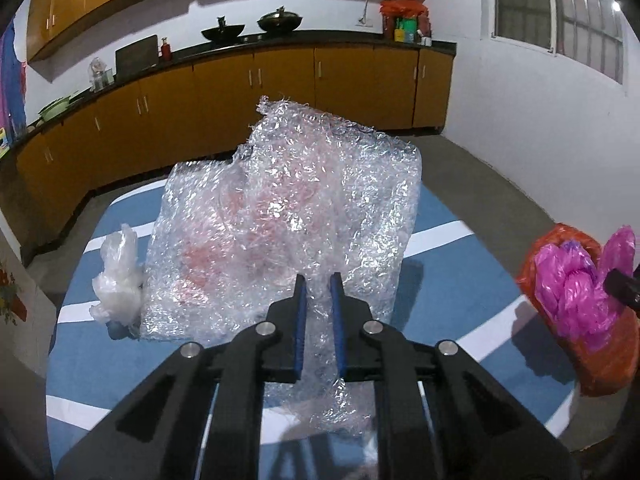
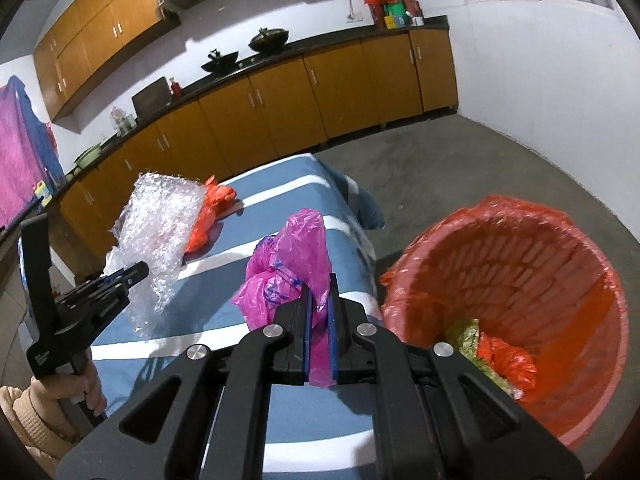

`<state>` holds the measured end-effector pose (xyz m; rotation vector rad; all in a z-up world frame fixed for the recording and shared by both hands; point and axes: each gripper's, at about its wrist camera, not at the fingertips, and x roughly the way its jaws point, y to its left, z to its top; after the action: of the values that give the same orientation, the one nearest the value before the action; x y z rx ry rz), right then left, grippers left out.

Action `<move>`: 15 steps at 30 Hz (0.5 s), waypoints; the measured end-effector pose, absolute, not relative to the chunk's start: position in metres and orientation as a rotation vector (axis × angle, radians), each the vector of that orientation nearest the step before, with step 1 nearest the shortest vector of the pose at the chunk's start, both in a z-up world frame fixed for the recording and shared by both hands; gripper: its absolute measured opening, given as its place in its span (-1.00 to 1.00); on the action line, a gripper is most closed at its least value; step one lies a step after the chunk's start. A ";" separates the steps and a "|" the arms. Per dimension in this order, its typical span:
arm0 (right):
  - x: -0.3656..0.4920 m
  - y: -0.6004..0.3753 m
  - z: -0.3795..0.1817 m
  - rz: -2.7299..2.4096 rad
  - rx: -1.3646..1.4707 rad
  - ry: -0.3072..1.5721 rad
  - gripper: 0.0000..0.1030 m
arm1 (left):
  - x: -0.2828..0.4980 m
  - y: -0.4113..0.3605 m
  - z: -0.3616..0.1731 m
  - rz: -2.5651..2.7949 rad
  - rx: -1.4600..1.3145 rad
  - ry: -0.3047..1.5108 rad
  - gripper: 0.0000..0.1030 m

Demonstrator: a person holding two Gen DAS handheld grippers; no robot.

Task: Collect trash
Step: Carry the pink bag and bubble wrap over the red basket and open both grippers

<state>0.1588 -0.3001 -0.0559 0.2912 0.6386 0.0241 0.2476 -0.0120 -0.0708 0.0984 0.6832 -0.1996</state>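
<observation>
Blue-padded jaws of the left gripper (image 1: 319,284) are clamped on a sheet of bubble wrap (image 1: 288,208), raised over the blue striped table (image 1: 460,280). A pink plastic bag (image 2: 292,264) is pinched in the nearly closed right gripper (image 2: 320,284), beside the red-lined bin (image 2: 520,280). Farther off, a red bag (image 2: 212,208) is seen on the table.

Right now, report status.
Left gripper shut on bubble wrap. Right gripper shut on pink bag. Bin beside table, nothing blocking.
</observation>
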 end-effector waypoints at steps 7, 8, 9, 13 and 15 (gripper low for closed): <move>0.140 -0.334 -0.046 -0.046 0.319 0.597 -0.86 | 0.224 -0.034 -0.048 -0.285 0.097 0.638 -0.76; 0.137 -0.340 -0.045 -0.060 0.323 0.591 -0.86 | 0.222 -0.037 -0.046 -0.295 0.097 0.635 -0.76; 0.134 -0.346 -0.044 -0.075 0.329 0.585 -0.86 | 0.220 -0.041 -0.044 -0.307 0.097 0.631 -0.76; 0.122 -0.371 -0.041 -0.133 0.347 0.565 -0.86 | 0.211 -0.060 -0.037 -0.359 0.097 0.619 -0.76; 0.114 -0.387 -0.040 -0.171 0.358 0.555 -0.86 | 0.206 -0.069 -0.034 -0.391 0.094 0.615 -0.76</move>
<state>0.1138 -0.3868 -0.0401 0.3578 0.5551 -0.1705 0.2059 -0.0693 -0.0344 0.0938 0.6148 -0.3906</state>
